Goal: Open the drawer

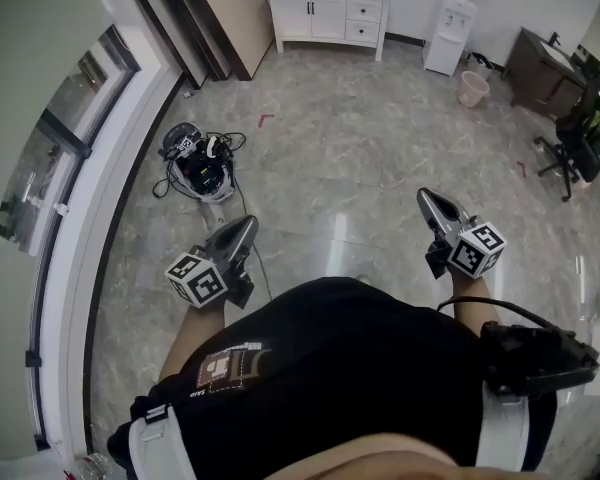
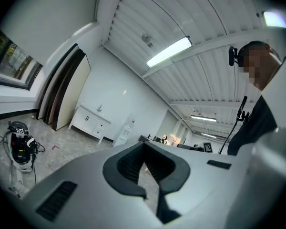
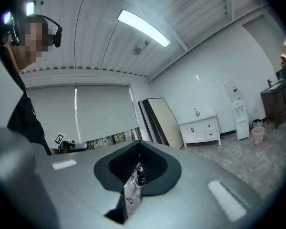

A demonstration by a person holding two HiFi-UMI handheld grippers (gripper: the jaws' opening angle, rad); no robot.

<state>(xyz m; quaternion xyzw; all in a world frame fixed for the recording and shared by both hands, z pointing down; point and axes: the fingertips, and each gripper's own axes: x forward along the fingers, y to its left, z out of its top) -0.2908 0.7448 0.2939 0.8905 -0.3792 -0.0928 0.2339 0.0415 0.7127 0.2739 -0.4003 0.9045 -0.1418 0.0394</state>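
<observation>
A white cabinet stands against the far wall, with two shut drawers on its right side. It also shows small in the left gripper view as the cabinet and in the right gripper view as the cabinet. I stand mid-room, well away from it. My left gripper and right gripper are held out at waist height over the floor and point towards the far wall. Both are shut and hold nothing; the left gripper and right gripper show jaws that meet at the tips.
A heap of cables and gear lies on the marble floor ahead to the left. Boards lean left of the cabinet. A water dispenser, pink bin, dark desk and office chair stand at right.
</observation>
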